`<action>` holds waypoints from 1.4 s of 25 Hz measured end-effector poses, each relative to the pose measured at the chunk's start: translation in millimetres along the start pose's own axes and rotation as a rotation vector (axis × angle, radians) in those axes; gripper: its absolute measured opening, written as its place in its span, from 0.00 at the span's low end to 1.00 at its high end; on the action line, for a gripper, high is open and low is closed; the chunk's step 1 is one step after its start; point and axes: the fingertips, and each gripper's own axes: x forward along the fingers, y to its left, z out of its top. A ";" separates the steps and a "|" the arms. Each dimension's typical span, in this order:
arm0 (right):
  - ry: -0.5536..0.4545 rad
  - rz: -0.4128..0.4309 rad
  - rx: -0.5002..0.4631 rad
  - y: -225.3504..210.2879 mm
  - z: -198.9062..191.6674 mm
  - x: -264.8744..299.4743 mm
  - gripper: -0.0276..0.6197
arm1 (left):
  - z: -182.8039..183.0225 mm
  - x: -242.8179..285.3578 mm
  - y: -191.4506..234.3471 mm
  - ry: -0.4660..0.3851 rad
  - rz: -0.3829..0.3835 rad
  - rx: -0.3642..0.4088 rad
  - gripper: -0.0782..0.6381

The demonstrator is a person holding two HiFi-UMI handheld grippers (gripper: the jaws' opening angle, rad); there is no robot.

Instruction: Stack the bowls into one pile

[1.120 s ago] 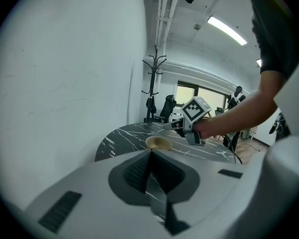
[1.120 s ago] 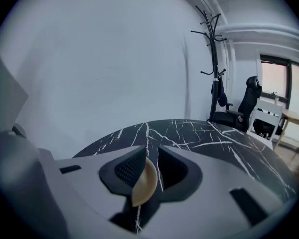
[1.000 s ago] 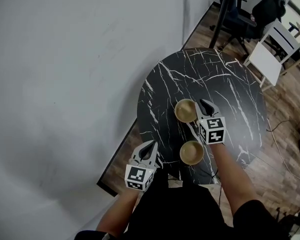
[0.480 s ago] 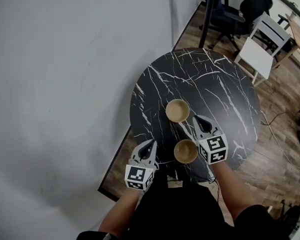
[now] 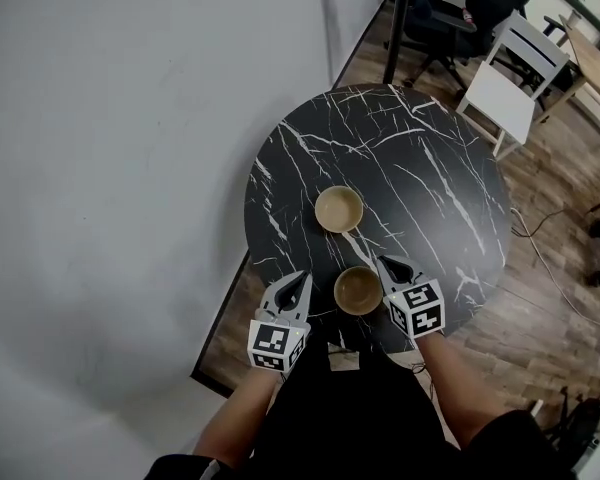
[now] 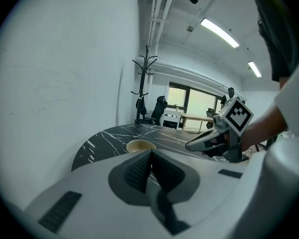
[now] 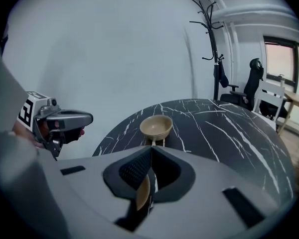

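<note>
Two tan bowls sit apart on the round black marble table [image 5: 420, 168]. The far bowl [image 5: 338, 209] [image 7: 156, 126] [image 6: 141, 145] lies near the table's middle. The near bowl [image 5: 358, 290] rests by the front edge. My right gripper [image 5: 387, 264] [image 7: 151, 151] lies along that bowl's right side, tips shut together. A tan sliver of the near bowl [image 7: 142, 195] shows through the slit under the tips. Left of the same bowl, my left gripper [image 5: 298, 282] [image 6: 150, 152] is shut and empty, a short gap away.
A grey wall runs along the table's left side. Beyond the table stand a coat-stand pole [image 5: 398, 18], a black office chair [image 5: 450, 18] and a white chair [image 5: 500, 78]. A cable [image 5: 540, 230] trails over the wooden floor on the right.
My right gripper has drawn back from beside the far bowl to beside the near bowl. The left gripper has shifted a little closer to the near bowl. Neither bowl has moved.
</note>
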 end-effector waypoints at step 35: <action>0.241 0.055 0.147 10.3 -98.4 20.9 0.17 | -34.6 -12.1 -8.2 0.076 0.026 -0.019 0.13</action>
